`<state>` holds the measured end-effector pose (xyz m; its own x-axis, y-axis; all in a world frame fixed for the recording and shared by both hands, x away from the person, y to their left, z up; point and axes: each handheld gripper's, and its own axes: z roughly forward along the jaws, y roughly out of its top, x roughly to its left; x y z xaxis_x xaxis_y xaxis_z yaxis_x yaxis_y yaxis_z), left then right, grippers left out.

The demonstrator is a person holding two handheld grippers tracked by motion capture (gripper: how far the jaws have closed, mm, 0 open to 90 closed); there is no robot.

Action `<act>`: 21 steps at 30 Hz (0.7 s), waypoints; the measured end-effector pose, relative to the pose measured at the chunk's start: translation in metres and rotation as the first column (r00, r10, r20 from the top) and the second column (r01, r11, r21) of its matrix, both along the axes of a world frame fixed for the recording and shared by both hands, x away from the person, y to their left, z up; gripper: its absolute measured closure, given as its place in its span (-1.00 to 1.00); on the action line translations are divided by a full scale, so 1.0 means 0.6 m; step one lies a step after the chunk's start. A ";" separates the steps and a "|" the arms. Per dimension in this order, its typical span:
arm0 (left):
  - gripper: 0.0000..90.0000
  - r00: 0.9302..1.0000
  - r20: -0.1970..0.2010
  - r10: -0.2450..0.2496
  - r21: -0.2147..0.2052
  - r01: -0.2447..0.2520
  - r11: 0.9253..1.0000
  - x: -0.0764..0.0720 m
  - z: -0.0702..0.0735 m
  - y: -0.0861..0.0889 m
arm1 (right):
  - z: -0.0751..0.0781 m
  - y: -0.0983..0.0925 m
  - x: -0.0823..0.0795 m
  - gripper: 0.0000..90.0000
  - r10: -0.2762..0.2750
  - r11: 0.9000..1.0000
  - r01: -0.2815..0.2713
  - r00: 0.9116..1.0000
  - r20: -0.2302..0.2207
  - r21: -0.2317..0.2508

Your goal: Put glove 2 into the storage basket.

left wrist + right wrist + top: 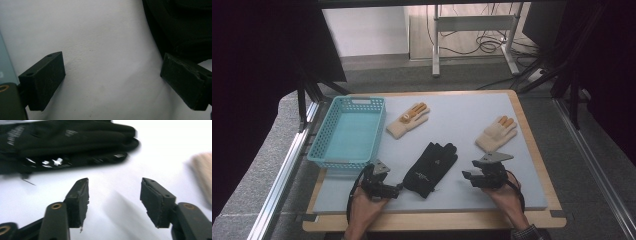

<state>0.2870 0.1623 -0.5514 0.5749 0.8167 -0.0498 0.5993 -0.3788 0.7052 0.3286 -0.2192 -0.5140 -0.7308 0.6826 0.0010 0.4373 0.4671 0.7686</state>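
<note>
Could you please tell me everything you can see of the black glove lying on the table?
The black glove looks like soft, dark fabric with small white print on its back. It lies flat on the pale grey mat, fingers pointing away from the person, cuff toward the near edge. It sits between the left tongs and the right tongs; neither grips it, both stand open. It lies apart from the blue basket.

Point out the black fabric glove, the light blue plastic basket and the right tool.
Black fabric glove (pixel 430 169): high view, on the palm.
Light blue plastic basket (pixel 325 131): high view, on its left lattice wall.
Right tool (pixel 114 199): right gripper view, midway between its open tips, nothing held.
</note>
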 end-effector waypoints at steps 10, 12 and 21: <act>-0.87 1.000 -0.004 -0.001 -0.004 0.001 1.000 0.000 0.000 0.001 | -0.022 -0.056 0.019 -0.44 -0.106 0.992 0.106 0.994 -0.009 -0.065; -0.87 1.000 -0.004 -0.001 -0.003 0.001 1.000 0.000 0.000 0.001 | -0.025 -0.058 0.020 -0.46 -0.111 0.991 0.110 0.994 -0.007 -0.072; -0.86 1.000 -0.002 -0.001 0.000 0.001 1.000 0.000 0.001 0.000 | -0.029 -0.056 0.020 -0.54 -0.121 0.990 0.121 0.993 0.000 -0.072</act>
